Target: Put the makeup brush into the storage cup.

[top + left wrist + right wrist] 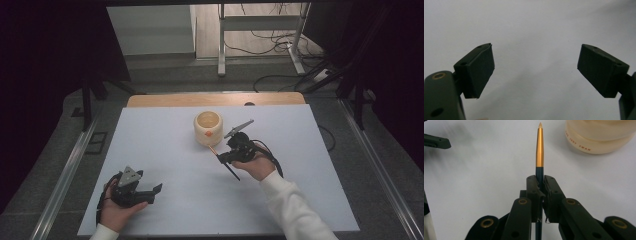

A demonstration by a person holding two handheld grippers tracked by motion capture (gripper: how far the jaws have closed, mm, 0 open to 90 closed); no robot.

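Note:
My right gripper [223, 158] is shut on a slim pen [233, 173] with a dark barrel and a gold pointed front end. In the right gripper view the jaws [539, 180] pinch the dark barrel and the gold end [539, 147] sticks out ahead of them. It points toward the base of a cream round cup [208, 127] [599, 137] that stands upright on the white tabletop [175, 150]. My left gripper [154, 194] [535, 67] rests at the front left, open, with nothing between its pads.
The cup bears an orange dot [208, 133] on its front. A wooden strip [215, 99] runs along the table's far edge. Beyond it are metal desk legs [221, 45] and cables on the floor. A dark part [436, 141] pokes in at the left edge of the right gripper view.

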